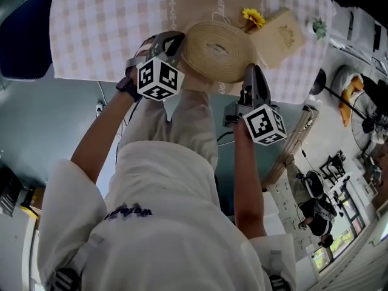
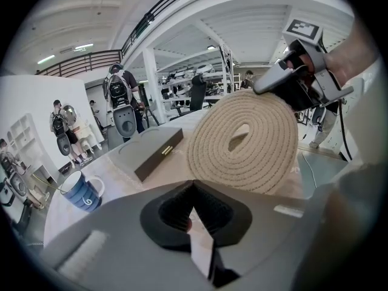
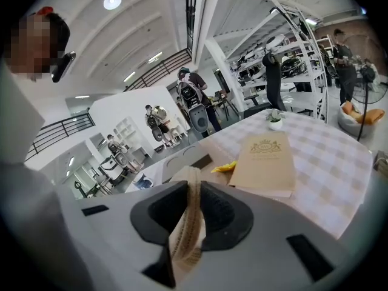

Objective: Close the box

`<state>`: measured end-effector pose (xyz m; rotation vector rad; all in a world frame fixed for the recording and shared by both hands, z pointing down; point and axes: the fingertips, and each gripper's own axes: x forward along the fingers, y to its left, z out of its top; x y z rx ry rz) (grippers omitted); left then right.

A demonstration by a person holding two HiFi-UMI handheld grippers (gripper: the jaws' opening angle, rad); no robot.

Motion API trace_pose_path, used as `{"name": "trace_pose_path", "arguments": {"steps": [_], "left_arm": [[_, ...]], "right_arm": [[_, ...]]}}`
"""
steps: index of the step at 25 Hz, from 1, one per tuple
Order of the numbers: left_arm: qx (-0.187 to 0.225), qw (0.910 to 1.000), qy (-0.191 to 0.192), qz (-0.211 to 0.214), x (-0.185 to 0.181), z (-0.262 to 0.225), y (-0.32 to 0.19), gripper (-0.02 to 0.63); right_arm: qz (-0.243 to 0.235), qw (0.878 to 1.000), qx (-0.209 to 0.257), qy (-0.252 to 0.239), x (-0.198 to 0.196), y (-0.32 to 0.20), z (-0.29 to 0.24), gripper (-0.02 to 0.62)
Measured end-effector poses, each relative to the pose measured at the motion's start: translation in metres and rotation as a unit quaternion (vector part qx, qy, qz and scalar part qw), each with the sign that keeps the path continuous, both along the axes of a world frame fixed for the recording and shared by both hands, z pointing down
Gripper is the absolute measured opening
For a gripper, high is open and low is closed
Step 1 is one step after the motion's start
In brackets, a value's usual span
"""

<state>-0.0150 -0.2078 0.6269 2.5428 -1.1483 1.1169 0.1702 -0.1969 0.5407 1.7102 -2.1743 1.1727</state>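
Tan book [image 3: 265, 162]; gold crest, lettering illegible

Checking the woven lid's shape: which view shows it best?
The left gripper view: the woven lid shows nearly its whole coiled face. The head view has it from above; the right gripper view gives only its edge, pinched by the right gripper.

Bright even daylight, fisheye-warped edges

The woven lid [image 1: 218, 50] hides whatever lies beneath it; the pale strip [image 2: 200, 247] pinched in the left hand-held gripper [image 2: 194, 191] (blurred, close up) cannot be identified.
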Motion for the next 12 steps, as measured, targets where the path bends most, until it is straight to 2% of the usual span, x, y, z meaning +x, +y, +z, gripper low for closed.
{"name": "trace_pose_path", "arguments": {"steps": [12], "left_arm": [[0.001, 1.0000, -0.005, 0.002, 0.003, -0.001, -0.002, 0.002]], "right_arm": [[0.001, 1.000, -0.009, 0.019, 0.009, 0.000, 0.017, 0.069]]}}
